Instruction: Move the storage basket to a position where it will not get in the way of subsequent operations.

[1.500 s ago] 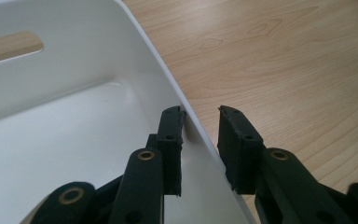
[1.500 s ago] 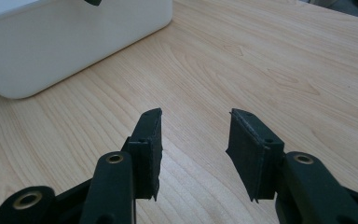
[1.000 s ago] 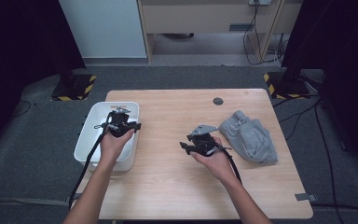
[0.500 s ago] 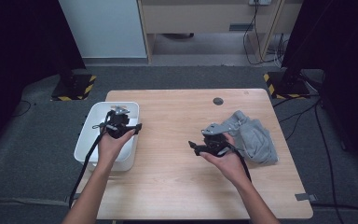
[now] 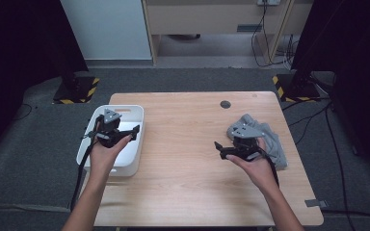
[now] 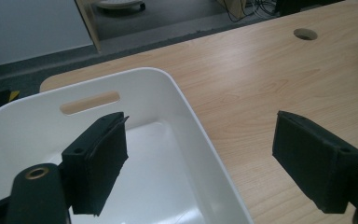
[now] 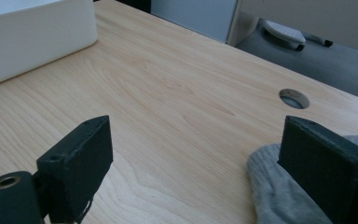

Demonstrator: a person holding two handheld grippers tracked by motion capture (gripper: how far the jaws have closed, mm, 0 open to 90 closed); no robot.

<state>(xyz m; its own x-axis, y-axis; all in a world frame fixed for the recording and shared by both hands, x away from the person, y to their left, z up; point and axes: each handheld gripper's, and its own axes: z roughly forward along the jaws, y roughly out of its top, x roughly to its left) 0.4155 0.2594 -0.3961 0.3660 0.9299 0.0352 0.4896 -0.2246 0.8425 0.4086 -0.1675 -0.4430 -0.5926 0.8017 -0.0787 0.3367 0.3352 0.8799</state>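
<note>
A white plastic bin (image 5: 136,150) stands at the table's left edge, and its inside looks bare in the left gripper view (image 6: 182,107). My left gripper (image 5: 134,132) hovers over the bin's right rim; its jaws (image 6: 199,137) have just been opening and stand open with nothing between them. A crumpled grey cloth (image 5: 275,144) lies at the right side of the table. My right gripper (image 5: 220,148) is at the cloth's left edge and points left. It has also just been opening, and its jaws (image 7: 196,135) are open and empty, with the cloth (image 7: 275,196) beside the right jaw.
The wooden table (image 5: 183,144) has a round cable hole (image 5: 225,104) near its far edge. Beyond the table are dark carpet, a wooden cabinet and cables. Yellow-black striped stand feet (image 5: 79,91) sit on the floor at both far corners.
The right hand has moved right, to the grey cloth. The left hand has drawn slightly left over the bin. Both grippers' jaws have opened wider.
</note>
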